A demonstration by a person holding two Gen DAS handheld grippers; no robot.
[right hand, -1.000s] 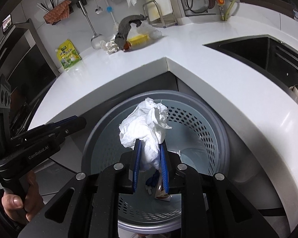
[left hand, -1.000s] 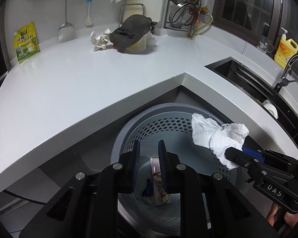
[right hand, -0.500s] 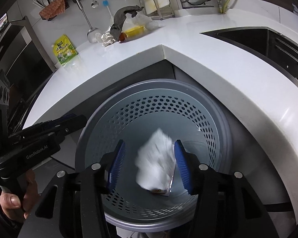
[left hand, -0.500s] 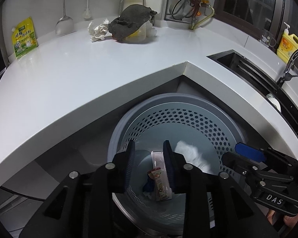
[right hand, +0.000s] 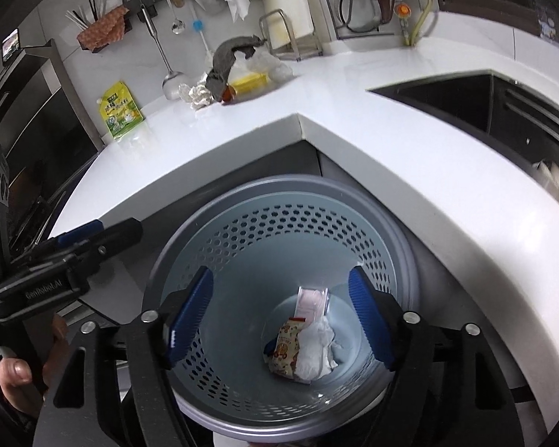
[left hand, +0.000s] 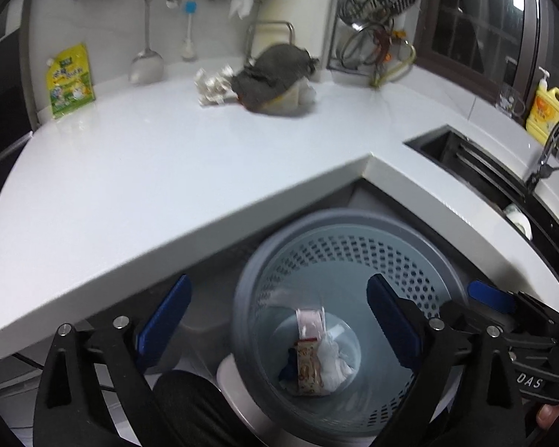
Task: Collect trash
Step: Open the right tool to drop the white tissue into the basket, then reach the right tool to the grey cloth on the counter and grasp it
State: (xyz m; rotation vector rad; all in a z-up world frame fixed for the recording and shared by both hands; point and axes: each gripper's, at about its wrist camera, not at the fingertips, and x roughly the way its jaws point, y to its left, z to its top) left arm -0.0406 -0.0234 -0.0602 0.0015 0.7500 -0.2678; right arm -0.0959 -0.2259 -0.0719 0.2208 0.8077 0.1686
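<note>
Above the grey perforated bin [right hand: 279,223], the right gripper [right hand: 281,313] is held with its jaws spreading apart and nothing between the pads. The left gripper [left hand: 279,320] is likewise opening, empty, over the bin's rim. At the bin's bottom, lower centre of both frames, a white crumpled tissue [right hand: 316,354] is seen touching a snack wrapper [right hand: 285,350]. The bin is tucked under the inner corner of the white counter [left hand: 149,171], whose edge overhangs its far rim. In the upper centre, another crumpled paper [left hand: 210,87] lies beside a dark rag [left hand: 272,78]; the counter before them is open.
</note>
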